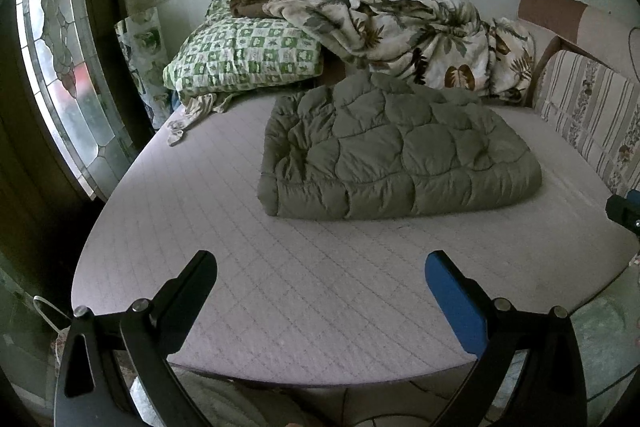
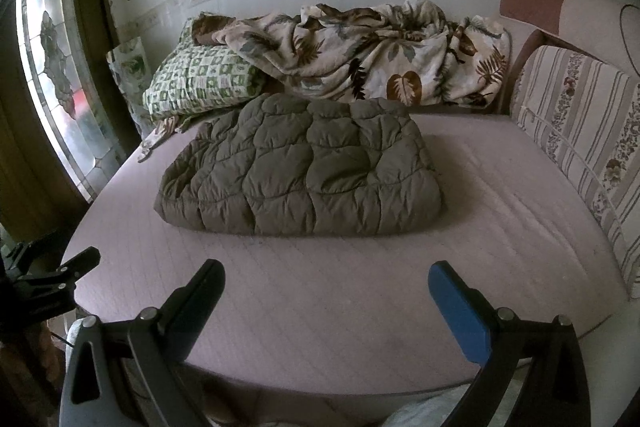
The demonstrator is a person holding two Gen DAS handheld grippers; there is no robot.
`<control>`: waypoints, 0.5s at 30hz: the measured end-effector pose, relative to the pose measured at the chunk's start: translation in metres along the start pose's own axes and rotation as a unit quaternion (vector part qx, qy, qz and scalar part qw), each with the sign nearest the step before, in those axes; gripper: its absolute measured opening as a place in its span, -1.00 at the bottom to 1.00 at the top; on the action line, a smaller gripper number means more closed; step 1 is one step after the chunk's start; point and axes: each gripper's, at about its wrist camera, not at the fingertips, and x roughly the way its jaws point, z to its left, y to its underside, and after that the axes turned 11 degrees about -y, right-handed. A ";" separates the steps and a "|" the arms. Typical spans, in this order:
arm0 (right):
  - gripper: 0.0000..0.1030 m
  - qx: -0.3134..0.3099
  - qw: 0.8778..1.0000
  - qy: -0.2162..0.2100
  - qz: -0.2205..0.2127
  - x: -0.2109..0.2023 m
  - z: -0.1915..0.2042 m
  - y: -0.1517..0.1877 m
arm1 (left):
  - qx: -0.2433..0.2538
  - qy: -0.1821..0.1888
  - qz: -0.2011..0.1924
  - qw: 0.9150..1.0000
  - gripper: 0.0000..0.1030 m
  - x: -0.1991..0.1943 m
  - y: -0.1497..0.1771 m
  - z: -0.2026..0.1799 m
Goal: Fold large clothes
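An olive-green quilted garment [image 1: 396,151] [image 2: 300,171] lies folded into a thick rectangular bundle in the middle of the pale quilted mattress [image 1: 280,287] [image 2: 340,307]. My left gripper [image 1: 320,263] hovers over the mattress's near edge, well short of the bundle, open and empty. My right gripper [image 2: 326,273] stands the same way further right, open with nothing between its fingers. In the right wrist view the left gripper [image 2: 72,267] shows at the left edge. A bit of the right gripper [image 1: 626,211] shows at the left wrist view's right edge.
Against the far wall lie a green checked pillow [image 1: 248,59] [image 2: 200,83] and a crumpled leaf-print blanket [image 1: 420,43] [image 2: 368,59]. A striped floral cushion [image 1: 592,115] [image 2: 580,131] lines the right side. A stained-glass window [image 1: 64,75] is at the left.
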 end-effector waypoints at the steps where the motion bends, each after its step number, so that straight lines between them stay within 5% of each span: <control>1: 1.00 0.001 1.000 -0.001 0.000 0.000 0.000 0.000 | 0.002 -0.001 0.001 1.000 1.00 -0.001 0.000 0.000; 15: 1.00 0.001 1.000 0.008 0.004 0.001 -0.001 -0.004 | 0.027 0.001 -0.002 1.000 1.00 -0.001 -0.004 -0.013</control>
